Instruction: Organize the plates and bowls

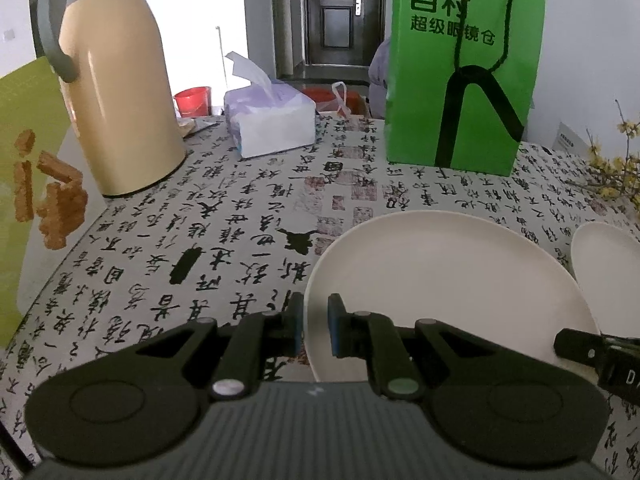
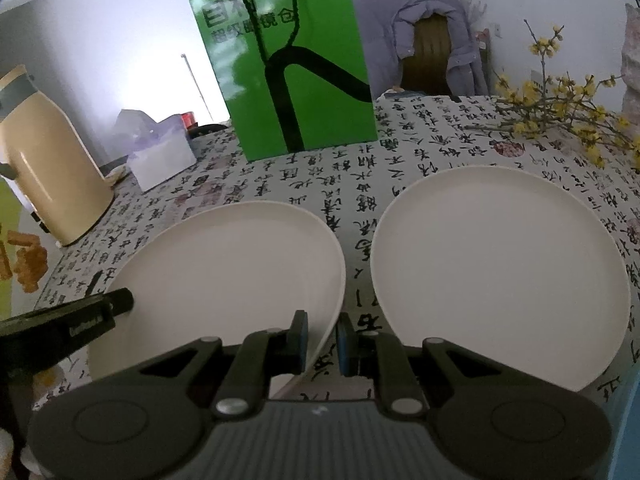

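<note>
we hold one white plate between us, tilted up off the surface with its calligraphy cloth. our left tool is nearly closed, pads pinching the plate's left rim; our right tool is nearly closed too, clamped on the same plate's right rim. a second white plate lies flat just beside it on the right, apart from it. behind stand a green paper bag, a tissue pack and a beige thermos, with yellow flower sprigs at the far right.
</note>
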The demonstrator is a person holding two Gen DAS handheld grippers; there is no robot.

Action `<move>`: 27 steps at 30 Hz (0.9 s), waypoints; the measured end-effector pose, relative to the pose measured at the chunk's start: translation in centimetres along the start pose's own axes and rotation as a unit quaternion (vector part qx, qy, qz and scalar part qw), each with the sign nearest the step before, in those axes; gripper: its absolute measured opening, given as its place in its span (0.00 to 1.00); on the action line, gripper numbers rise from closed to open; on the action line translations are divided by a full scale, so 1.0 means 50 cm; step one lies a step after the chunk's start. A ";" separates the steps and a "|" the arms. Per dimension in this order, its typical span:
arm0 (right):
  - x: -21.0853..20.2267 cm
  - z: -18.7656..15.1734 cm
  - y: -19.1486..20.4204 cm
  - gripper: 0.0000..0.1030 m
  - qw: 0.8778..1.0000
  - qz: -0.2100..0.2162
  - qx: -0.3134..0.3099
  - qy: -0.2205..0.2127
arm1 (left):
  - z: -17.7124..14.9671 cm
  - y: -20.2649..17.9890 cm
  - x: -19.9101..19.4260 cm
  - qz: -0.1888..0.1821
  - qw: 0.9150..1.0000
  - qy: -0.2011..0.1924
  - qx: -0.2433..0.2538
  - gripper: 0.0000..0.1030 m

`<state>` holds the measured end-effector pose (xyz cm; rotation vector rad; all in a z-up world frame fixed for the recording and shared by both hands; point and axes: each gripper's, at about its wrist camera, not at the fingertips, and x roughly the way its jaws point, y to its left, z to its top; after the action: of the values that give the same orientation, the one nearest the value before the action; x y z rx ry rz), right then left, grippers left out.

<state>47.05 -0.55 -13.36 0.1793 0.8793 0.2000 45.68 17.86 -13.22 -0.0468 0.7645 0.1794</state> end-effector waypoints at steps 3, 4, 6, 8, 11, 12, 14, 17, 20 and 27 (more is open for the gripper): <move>-0.003 -0.004 0.003 0.14 1.000 0.003 -0.001 0.002 | -0.001 0.004 -0.007 0.001 1.000 0.002 -0.004 0.12; -0.003 -0.005 0.004 0.14 1.000 0.004 0.000 0.003 | -0.001 0.006 -0.008 0.002 1.000 0.004 -0.006 0.12; -0.007 -0.006 0.005 0.14 1.000 0.006 0.000 0.003 | 0.000 0.008 -0.013 0.004 1.000 0.003 -0.008 0.12; -0.012 -0.004 0.006 0.14 1.000 0.008 -0.001 0.001 | 0.002 0.009 -0.018 0.004 1.000 0.003 -0.012 0.12; -0.022 -0.002 0.009 0.14 1.000 0.010 -0.002 -0.005 | 0.005 0.012 -0.026 0.004 1.000 0.002 -0.017 0.12; -0.025 -0.001 0.010 0.14 1.000 0.010 -0.003 -0.007 | 0.005 0.012 -0.030 0.004 1.000 0.001 -0.018 0.12; -0.033 -0.001 0.009 0.14 1.000 0.012 -0.003 -0.011 | 0.005 0.014 -0.040 0.003 1.000 -0.003 -0.020 0.12; -0.042 -0.001 0.008 0.14 1.000 0.015 -0.003 -0.014 | 0.006 0.015 -0.054 0.003 1.000 -0.007 -0.021 0.12; -0.054 0.000 0.009 0.14 1.000 0.019 -0.002 -0.017 | 0.008 0.014 -0.066 0.004 1.000 -0.010 -0.024 0.12; -0.088 -0.002 0.009 0.14 0.999 0.024 -0.002 -0.032 | 0.008 0.011 -0.103 0.009 1.000 -0.020 -0.022 0.12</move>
<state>44.23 -1.21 -10.05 0.2020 0.8111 0.2405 42.22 17.68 -9.34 -0.0781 0.7211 0.2146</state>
